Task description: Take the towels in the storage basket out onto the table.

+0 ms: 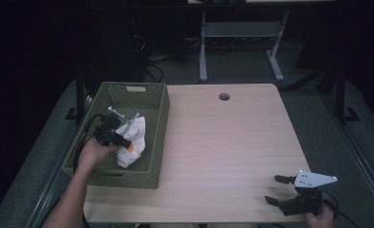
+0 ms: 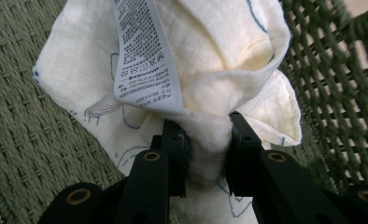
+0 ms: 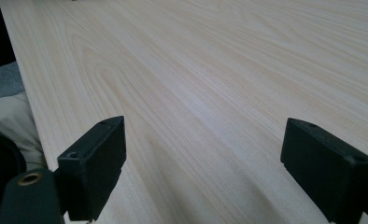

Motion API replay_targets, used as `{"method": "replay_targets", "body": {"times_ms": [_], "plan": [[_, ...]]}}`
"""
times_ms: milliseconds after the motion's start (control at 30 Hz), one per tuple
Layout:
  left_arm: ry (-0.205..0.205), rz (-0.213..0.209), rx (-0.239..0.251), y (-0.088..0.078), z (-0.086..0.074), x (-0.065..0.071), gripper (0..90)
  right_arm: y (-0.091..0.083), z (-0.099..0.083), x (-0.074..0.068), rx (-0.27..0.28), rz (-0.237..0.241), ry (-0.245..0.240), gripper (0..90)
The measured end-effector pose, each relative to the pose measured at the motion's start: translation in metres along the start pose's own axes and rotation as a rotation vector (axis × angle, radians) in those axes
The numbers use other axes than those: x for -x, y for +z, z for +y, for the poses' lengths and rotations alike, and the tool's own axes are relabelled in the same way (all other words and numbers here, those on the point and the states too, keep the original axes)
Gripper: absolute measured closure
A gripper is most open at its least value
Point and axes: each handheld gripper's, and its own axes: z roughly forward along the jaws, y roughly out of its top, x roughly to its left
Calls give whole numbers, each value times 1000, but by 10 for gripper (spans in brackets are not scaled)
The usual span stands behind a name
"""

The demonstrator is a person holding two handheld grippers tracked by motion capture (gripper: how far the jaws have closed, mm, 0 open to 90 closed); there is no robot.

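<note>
From the high view, the left gripper [image 1: 123, 141] holds a bunched white cloth [image 1: 134, 137] inside the green woven basket [image 1: 157, 123] at the table's left edge. The right gripper [image 1: 276, 189] rests near the table's [image 1: 232, 142] front right corner, jaws wide apart with nothing between them.

In the left gripper view, the jaws pinch a gathered fold of the cloth [image 2: 210, 70], its care label [image 2: 145, 51] hanging beside. Lifting straight up should free the loose corners from the basket wall [image 2: 331, 93].

In the right gripper view, bare tabletop [image 3: 219, 70] lies ahead, a good landing spot.
</note>
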Motion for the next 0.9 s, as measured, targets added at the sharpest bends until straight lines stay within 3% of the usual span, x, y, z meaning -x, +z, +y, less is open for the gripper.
{"method": "replay_targets", "body": {"times_ms": [200, 367, 600, 900], "plan": [[-18, -47, 67, -10, -3, -1, 730, 0, 0, 0, 1, -1, 1, 138], [-32, -126, 144, -23, -6, -2, 730, 0, 0, 1, 3, -1, 5, 138], [-27, -159, 198, -31, -9, -3, 730, -1, 0, 2, 6, -6, 16, 138], [-57, -229, 300, -42, -13, -4, 730, -3, 0, 3, 22, -10, 20, 138]]}}
